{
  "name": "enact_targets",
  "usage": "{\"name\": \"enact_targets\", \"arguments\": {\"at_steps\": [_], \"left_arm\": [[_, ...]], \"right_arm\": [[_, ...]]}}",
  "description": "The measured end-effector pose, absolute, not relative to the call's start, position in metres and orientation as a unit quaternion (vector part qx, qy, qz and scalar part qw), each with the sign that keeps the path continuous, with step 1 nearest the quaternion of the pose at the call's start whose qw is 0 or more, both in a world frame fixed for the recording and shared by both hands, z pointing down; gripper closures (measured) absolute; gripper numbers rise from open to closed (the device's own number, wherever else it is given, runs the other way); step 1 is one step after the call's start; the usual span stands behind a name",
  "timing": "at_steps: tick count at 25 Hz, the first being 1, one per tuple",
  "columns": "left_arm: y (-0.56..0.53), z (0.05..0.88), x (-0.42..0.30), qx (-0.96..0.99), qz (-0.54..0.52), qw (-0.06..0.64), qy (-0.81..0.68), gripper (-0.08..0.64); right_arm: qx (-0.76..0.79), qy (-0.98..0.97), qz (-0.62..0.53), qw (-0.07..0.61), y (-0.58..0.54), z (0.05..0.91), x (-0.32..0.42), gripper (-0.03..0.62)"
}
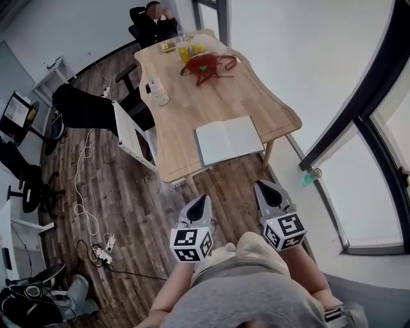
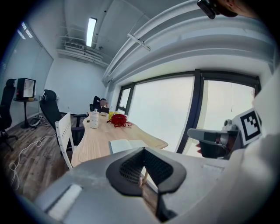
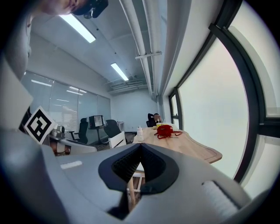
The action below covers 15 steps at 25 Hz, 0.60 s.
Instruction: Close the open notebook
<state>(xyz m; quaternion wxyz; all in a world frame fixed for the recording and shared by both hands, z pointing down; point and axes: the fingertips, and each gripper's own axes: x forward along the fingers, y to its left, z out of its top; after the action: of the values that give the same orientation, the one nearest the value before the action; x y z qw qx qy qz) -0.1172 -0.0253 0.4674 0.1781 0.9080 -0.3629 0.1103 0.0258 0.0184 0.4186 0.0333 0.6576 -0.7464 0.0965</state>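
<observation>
Table [image 1: 186, 106]: pale wood and long, it runs away from you. Its near end lies just ahead of both your grippers.
Floor [image 1: 115, 192]: dark wood planks, under you and to the table's left.
Person [image 1: 154, 19]: seated at the table's far end.
Chair [image 1: 132, 132]: white, set against the table's left edge.
Notebook [image 1: 229, 139]: it lies open and flat on the near end of the table, white pages up. It is close to the near edge and toward the right corner, and nothing touches it.
Left gripper [image 1: 202, 202]: you hold it over the floor, short of the table and pointing toward its near edge. The jaws are pressed together with nothing between them. It is well apart from the notebook.
Right gripper [image 1: 262, 188]: you hold it beside the left one, also short of the table and slightly nearer its edge. The jaws are closed and empty, apart from the notebook.
Red bundle [image 1: 206, 66]: on the far half of the table, well beyond the notebook.
Bottle [image 1: 158, 91]: white and upright, near the table's left edge, between the bundle and the chair.
</observation>
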Motion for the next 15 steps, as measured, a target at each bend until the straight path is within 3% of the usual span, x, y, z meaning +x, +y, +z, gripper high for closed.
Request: {"name": "enact_targets", "arguments": {"at_steps": [15], "left_arm": [[-0.101,0.495,-0.082,0.885,0.124,0.205,-0.399,0.557]], "right_arm": [[0.64,-0.754,0.137,0.052,-0.067,0.453,0.095,0.592]]}}
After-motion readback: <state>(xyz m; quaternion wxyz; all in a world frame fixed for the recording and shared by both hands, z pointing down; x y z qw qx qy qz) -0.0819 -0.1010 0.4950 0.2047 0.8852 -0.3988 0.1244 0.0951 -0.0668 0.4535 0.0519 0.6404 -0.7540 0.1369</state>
